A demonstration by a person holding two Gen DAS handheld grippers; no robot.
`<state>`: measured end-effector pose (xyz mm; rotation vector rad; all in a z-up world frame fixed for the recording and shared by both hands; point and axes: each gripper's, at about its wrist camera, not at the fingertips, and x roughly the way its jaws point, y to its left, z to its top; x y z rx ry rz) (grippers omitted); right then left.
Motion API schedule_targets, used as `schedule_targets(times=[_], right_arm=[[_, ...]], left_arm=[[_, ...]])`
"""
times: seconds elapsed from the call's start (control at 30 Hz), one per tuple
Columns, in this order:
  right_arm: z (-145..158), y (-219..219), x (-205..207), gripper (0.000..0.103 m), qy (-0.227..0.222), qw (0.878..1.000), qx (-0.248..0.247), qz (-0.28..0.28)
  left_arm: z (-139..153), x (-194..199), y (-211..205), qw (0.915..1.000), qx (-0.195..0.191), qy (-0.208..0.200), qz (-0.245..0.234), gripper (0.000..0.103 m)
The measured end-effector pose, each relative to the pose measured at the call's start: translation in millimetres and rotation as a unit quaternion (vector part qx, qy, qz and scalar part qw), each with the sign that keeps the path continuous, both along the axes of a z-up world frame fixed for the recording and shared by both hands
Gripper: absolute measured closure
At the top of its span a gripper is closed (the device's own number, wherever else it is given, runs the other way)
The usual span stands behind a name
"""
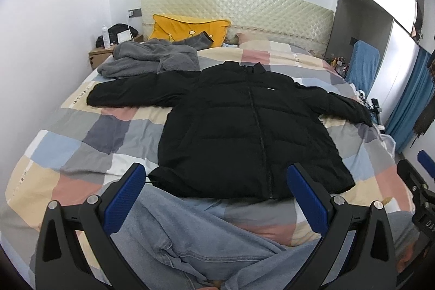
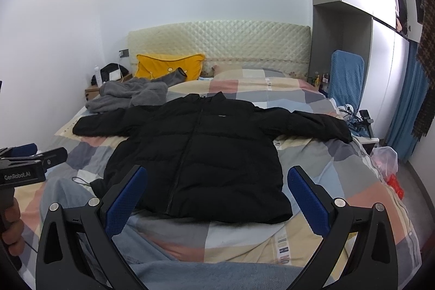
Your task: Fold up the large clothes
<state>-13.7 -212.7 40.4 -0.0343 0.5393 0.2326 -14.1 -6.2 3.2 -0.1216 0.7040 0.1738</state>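
A black puffer jacket [image 1: 239, 127] lies flat, front up and zipped, on the patchwork bed cover, both sleeves spread out sideways. It also shows in the right wrist view [image 2: 201, 154]. My left gripper [image 1: 217, 175] is open and empty, held just short of the jacket's hem, above the person's denim-clad legs [image 1: 174, 241]. My right gripper [image 2: 217, 178] is open and empty, also short of the hem. The right gripper shows at the right edge of the left wrist view [image 1: 418, 181]; the left gripper shows at the left edge of the right wrist view [image 2: 30, 159].
A grey fleece garment [image 1: 149, 59] lies crumpled by a yellow pillow [image 1: 187, 29] near the quilted headboard [image 1: 244, 7]. A bedside table [image 1: 102, 52] with clutter stands at the left. A blue chair [image 2: 345, 78], cables and a plastic bag [image 2: 386, 159] are at the bed's right.
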Motion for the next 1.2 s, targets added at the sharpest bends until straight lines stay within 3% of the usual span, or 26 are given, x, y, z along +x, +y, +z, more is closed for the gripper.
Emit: schedule_targets(times=[0.2,0.53,0.8,1.0,1.2], right_arm=[[-3,-3,2,0.0,0.004,1.0,0.001,0.002],[-8,-9,9,0.0,0.01,1.0,0.004,0.008],[-10,-10,17,0.0,0.014,1.0,0.009,0.015],[-10,-20,28,0.0,0.024,0.999,0.044,0.011],[-9,-14,42,0.0,0.024,0.999,0.027,0.014]], left_arm=[[-2,2,2,0.9997,-0.024,0.005,-0.002,0.0],[-9,7,6,0.9995,-0.016,0.008,0.027,0.0],[-11,14,-4,0.9997,-0.017,0.015,0.013,0.0],[-13,23,-6,0.9994,-0.02,0.025,0.013,0.0],[-12,32,-7,0.9991,-0.03,0.03,0.008,0.0]])
